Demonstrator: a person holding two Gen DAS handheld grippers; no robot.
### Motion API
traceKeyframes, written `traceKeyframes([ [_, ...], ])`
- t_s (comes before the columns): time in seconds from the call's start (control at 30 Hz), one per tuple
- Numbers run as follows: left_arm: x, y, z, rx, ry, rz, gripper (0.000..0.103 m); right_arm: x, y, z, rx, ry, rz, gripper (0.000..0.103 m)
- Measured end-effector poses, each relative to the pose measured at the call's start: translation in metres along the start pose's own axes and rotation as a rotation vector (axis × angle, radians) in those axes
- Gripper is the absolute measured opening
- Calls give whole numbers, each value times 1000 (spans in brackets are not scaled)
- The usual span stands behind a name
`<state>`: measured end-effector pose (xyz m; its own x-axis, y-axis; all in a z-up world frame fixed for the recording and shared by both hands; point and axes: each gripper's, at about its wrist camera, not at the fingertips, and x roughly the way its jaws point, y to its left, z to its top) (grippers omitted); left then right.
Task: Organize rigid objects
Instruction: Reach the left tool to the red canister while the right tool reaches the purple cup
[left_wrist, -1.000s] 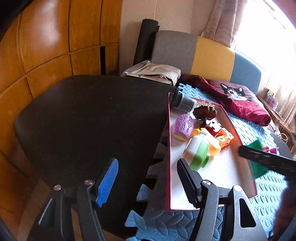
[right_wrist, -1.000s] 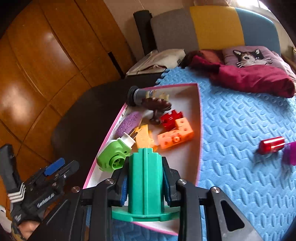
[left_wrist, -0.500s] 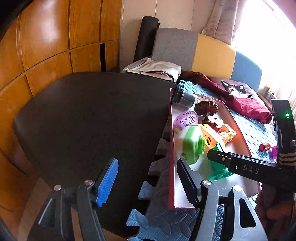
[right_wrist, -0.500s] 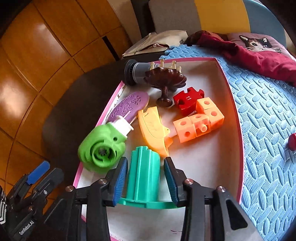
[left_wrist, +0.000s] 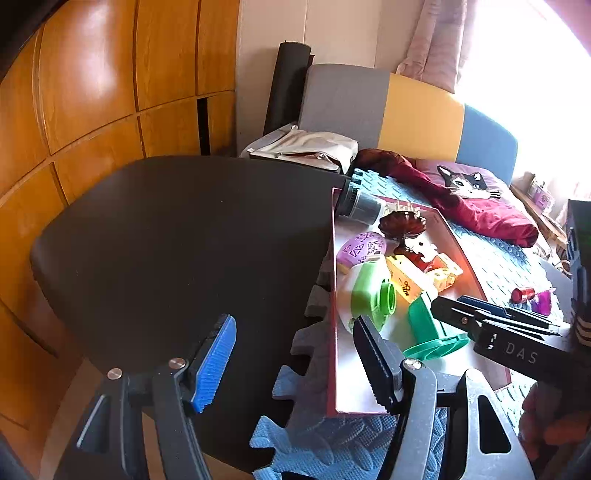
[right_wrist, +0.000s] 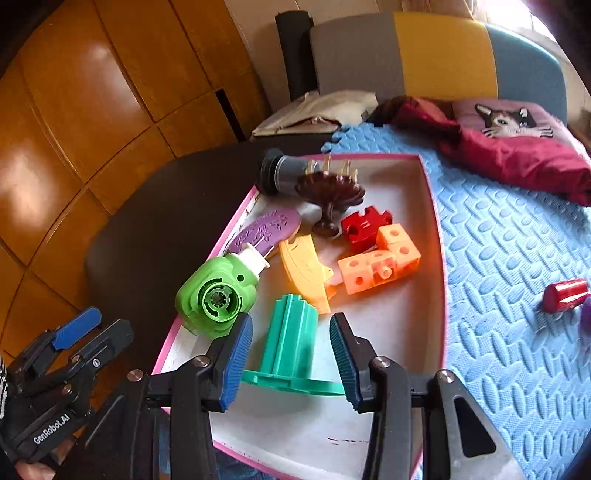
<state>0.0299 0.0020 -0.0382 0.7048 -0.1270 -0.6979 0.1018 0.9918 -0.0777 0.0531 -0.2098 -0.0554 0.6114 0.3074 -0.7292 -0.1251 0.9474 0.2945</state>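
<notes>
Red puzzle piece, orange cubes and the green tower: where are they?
red puzzle piece (right_wrist: 364, 227), right wrist view, its flat top.
orange cubes (right_wrist: 380, 260), right wrist view, middle cube.
green tower (right_wrist: 293, 332), right wrist view, ribbed side.

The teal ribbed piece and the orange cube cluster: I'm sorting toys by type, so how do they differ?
The teal ribbed piece stands upright on a flat round flange; the orange cube cluster lies flat. The teal ribbed piece is one fluted column, the orange cube cluster several linked cubes with round holes. The teal one sits between the opening right claw; the orange one lies farther back. Both are plastic, in the pink-rimmed tray.
</notes>
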Motion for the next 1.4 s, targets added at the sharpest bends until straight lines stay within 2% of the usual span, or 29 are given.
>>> traceKeyframes([
  [0.23,-7,-11,1,32,-11,-12,67,-24,-15,1,5,-55,-31,45],
  [0.5,-9,-23,1,67,-6,-15,67,-52,-52,4,53,-107,-86,45],
  [0.93,-10,-53,2,147,1,-37,67,-97,-137,5,115,-166,-276,45],
  [1.2,-6,-83,5,212,8,-61,67,-121,-212,-11,147,-201,-494,45],
  [1.3,-4,-96,6,237,18,-72,67,-122,-242,-20,261,-170,-536,45],
  [1.4,-1,-113,7,266,32,-94,67,-127,-256,-18,345,-189,-535,45],
])
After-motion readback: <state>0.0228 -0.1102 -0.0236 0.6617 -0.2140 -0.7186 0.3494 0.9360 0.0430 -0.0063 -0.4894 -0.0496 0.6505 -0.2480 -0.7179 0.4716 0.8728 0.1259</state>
